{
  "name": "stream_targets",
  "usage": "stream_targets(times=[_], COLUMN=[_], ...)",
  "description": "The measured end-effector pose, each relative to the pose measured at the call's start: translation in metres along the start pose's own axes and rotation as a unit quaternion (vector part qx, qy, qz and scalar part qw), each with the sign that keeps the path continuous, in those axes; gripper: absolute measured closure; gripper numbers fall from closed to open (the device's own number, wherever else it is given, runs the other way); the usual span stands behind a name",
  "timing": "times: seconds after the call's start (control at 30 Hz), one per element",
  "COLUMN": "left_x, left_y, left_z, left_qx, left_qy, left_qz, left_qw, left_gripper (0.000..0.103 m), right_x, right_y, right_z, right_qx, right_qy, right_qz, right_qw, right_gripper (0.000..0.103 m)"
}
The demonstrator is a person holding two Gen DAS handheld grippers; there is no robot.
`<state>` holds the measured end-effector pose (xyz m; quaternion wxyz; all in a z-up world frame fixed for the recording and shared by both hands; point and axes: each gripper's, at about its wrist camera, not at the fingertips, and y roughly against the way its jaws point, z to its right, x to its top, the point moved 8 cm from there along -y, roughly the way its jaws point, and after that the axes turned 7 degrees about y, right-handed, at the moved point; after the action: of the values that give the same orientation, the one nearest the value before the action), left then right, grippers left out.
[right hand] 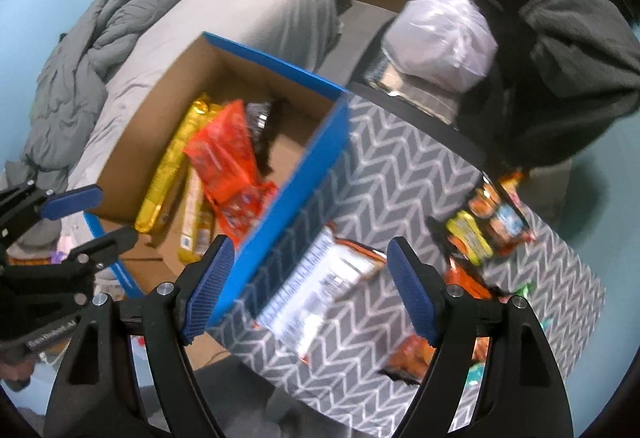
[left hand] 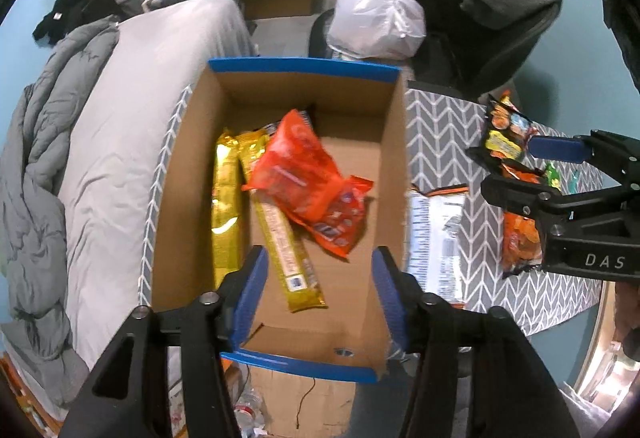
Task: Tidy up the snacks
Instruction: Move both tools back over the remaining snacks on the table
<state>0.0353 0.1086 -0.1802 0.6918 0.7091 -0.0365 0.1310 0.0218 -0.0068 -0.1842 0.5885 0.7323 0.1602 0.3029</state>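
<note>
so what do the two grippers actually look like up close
Both match: the left gripper and right gripper have black angular plastic frames with triangular cut-outs and silver round bolt heads. Their fingers carry ribbed blue pads. White lettering marks each body, partly reading "DAS". No cables or sleeves are visible.

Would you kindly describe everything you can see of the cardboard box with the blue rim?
The cardboard box is open-topped, plain brown inside with blue outer faces and rim. It stands upright at the edge of a grey chevron-patterned surface, beside a bed. Inside lie two long gold packets, side by side along its left wall, and an orange snack bag resting across one of them; the right part of its floor is bare. A small hole shows near its front wall. Neither hand-held gripper touches it.
</note>
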Motion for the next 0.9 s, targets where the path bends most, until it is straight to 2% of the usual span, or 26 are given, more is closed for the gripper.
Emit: stream_targets(times=[0.27, 0.43, 0.9], left_x=[-0.004, -0.007, -0.022], left_y=[0.002, 0.002, -0.024], left_z=[0.044, 0.073, 0.133], left_qx=[-0.006, -0.017, -0.026], left_qy=[-0.040, -0.059, -0.105], left_qz=[-0.004, -0.006, -0.040], left_qw=[0.9992, 0.9981, 0.9933], left_gripper=[0.040, 0.035, 0.035], right_x=[-0.046, -0.075, -0.157], right_y=[0.011, 0.016, 0.019], right_z=[0.044, 0.074, 0.151], right_qx=[-0.011, -0.020, -0.038], right_qy=[-0.038, -0.071, -0.182], right_qz=[-0.014, -0.022, -0.045], right_qw=[0.999, 0.997, 0.981], right_gripper=[0.023, 0.023, 0.023])
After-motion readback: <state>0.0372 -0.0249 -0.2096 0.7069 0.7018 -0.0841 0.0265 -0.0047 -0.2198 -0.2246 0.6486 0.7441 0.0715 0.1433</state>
